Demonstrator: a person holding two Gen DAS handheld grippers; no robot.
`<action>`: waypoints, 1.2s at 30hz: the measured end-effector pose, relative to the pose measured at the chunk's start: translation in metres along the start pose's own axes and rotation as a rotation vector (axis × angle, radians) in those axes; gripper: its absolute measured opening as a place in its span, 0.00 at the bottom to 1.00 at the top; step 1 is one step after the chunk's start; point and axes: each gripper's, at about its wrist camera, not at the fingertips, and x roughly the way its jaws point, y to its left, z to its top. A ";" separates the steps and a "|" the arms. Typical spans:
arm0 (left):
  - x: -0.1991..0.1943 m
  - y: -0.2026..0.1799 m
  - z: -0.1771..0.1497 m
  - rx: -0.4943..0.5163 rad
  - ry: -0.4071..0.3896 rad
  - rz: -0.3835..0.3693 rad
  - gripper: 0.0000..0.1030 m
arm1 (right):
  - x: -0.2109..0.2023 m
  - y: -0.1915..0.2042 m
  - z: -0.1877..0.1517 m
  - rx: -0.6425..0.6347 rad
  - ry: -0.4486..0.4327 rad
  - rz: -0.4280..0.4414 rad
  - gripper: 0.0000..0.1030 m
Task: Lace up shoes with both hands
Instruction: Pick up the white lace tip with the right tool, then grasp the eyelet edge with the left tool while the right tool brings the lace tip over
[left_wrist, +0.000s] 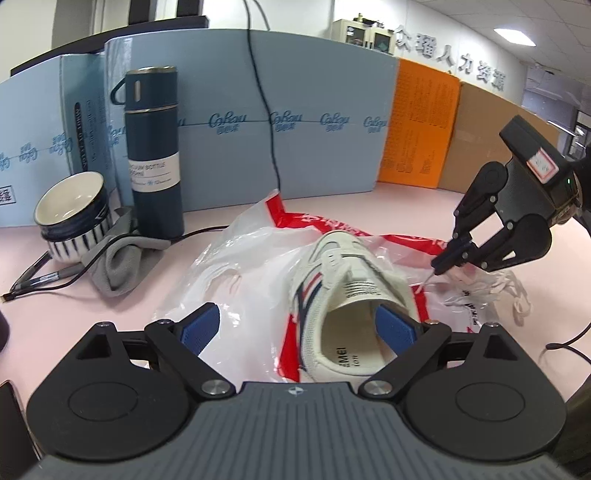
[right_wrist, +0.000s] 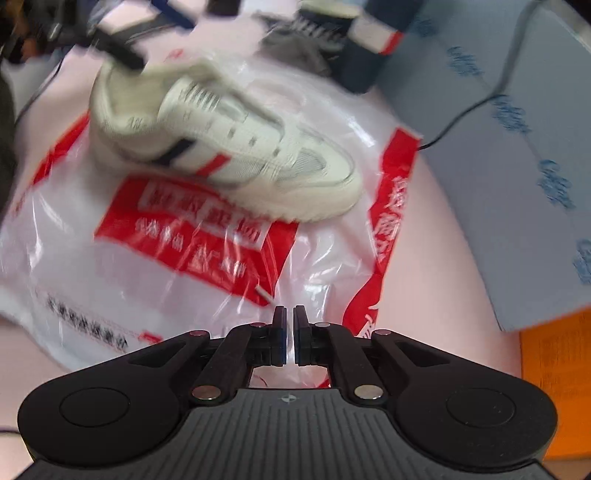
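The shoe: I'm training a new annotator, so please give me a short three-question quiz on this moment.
1. True or false: the shoe rests on a plastic bag.
2. The left gripper is: A open at the shoe's heel; B shut on the heel; C out of view.
3. Fill in: the right gripper is shut on the white ____.
Key: 1 true; 2 A; 3 lace.
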 end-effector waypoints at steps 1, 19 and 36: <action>-0.001 -0.002 0.000 0.007 -0.005 -0.020 0.88 | -0.006 0.002 0.002 0.035 -0.024 -0.017 0.04; 0.037 -0.066 0.034 -0.065 0.133 -0.204 0.88 | -0.003 0.011 -0.002 0.008 0.034 -0.101 0.19; -0.047 -0.088 -0.005 -0.218 0.021 0.088 0.89 | 0.027 -0.021 -0.003 -0.068 -0.031 0.159 0.02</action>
